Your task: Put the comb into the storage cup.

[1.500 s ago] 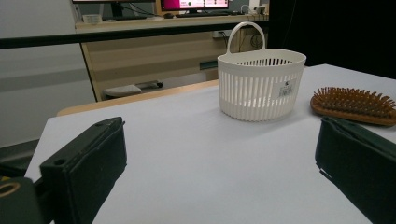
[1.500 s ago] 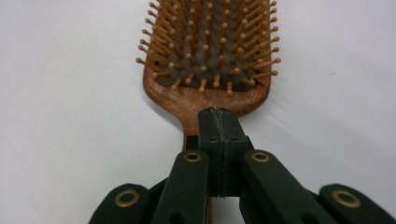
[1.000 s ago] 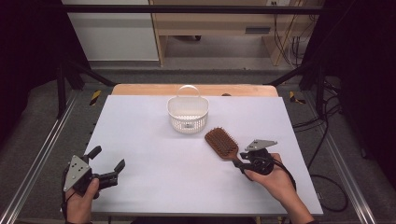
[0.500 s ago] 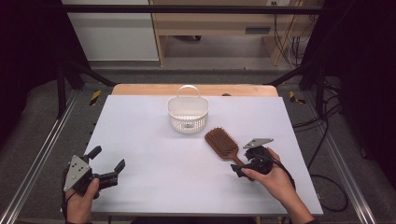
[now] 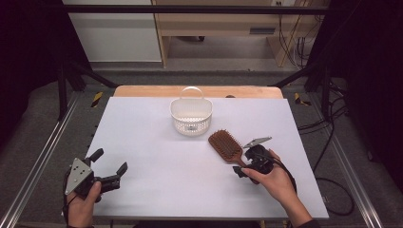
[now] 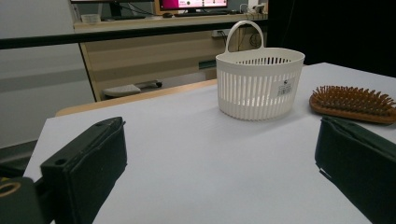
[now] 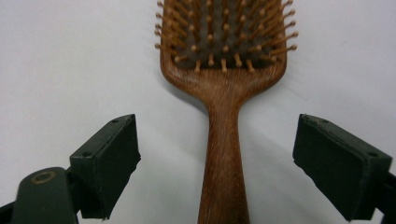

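Note:
A wooden paddle hairbrush (image 5: 225,145) lies bristles up on the white table (image 5: 142,142), right of centre, its handle pointing toward the person. My right gripper (image 5: 242,164) straddles that handle. In the right gripper view the handle of the hairbrush (image 7: 224,93) runs up between the two pads with clear gaps on both sides; the jaws have just been opening wide and then closing a little, and nothing is gripped. My left gripper (image 5: 112,160) rests open at the near left corner, with nothing between its jaws (image 6: 219,163). A white slotted basket (image 5: 191,114) stands upright behind the brush.
In the left gripper view the basket (image 6: 259,84) with its loop handle stands mid-table and the hairbrush (image 6: 352,102) lies to its right. Metal frame rails run along both table sides. A wooden strip borders the far edge.
The right gripper's jaws have spread apart around the brush handle and the hand has drawn back slightly. The brush lies still on the table. The left gripper has not moved.

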`<state>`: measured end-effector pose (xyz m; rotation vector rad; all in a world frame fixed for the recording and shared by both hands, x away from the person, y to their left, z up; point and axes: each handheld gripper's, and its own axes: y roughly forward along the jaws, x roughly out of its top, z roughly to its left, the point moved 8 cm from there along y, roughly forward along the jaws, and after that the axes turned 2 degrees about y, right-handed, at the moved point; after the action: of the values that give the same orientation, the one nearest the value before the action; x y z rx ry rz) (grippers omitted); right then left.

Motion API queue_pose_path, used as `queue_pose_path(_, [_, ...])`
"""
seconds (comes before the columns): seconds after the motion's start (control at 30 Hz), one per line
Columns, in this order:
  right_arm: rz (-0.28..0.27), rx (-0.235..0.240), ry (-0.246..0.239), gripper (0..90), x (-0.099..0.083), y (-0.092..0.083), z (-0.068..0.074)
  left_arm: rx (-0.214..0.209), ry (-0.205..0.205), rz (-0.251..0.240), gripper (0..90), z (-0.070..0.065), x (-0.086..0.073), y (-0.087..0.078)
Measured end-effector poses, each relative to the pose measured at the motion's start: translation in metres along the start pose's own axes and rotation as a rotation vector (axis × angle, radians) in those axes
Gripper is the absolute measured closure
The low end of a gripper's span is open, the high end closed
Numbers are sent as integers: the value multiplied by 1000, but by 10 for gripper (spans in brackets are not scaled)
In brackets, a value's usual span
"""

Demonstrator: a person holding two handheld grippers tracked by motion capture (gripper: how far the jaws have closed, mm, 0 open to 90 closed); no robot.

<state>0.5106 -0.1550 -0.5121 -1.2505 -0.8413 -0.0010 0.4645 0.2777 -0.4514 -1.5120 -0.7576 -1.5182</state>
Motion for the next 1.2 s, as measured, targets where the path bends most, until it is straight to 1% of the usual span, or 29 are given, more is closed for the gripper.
queue_pose_path(0.07, [11,-21,0,159,0,2,-2,0,0,0,21,0,0,0])
queue_pose_path(0.37, [37,-28,-6,162,-1,7,-1,-3,1,3,21,-1,-1,1])
queue_pose_path(0.53, [36,-25,7,178,1,8,0,-3,1,4,21,0,-1,1])
queue_pose_path(0.6, [44,-21,1,203,0,9,0,-3,1,4,21,0,-1,1])
queue_pose_path(0.77, [48,-6,17,297,0,10,-1,-7,6,5,21,-2,-1,2])
queue_pose_path(0.9, [52,8,8,383,-1,11,0,-7,8,9,21,-2,-1,2])
queue_pose_path(0.97, [61,2,6,407,-2,12,-1,-5,7,8,21,-1,-1,2])
queue_pose_path(1.0, [61,0,21,426,-2,13,-1,-3,7,8,22,-1,-1,2])
queue_pose_path(1.1, [59,4,24,477,-2,14,-4,-2,5,7,21,-1,-1,1])
queue_pose_path(1.2, [67,3,14,519,-1,16,-4,-5,10,9,21,-1,-1,2])
